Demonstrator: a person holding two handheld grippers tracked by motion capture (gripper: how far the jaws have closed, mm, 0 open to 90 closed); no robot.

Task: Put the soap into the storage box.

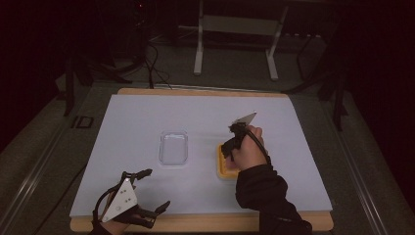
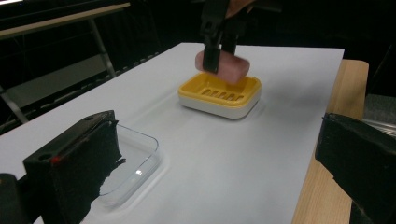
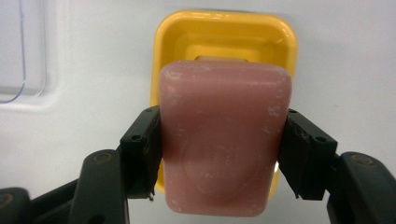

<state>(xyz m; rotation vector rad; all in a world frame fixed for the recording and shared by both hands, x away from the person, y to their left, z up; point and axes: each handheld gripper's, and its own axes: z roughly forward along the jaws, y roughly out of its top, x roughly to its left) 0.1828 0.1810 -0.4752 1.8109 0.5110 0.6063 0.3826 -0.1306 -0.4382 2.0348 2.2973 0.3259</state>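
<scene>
Counter, white-covered: it carries the yellow soap dish to your right and a clear tray near its middle. Your right gripper hangs directly over the dish, its fingers clamped on the long sides of the pink soap bar, whose long axis matches the dish's; the bar sits just above the dish, apparently not touching. Your left gripper rests wide open and empty, well apart at the near edge.
</scene>
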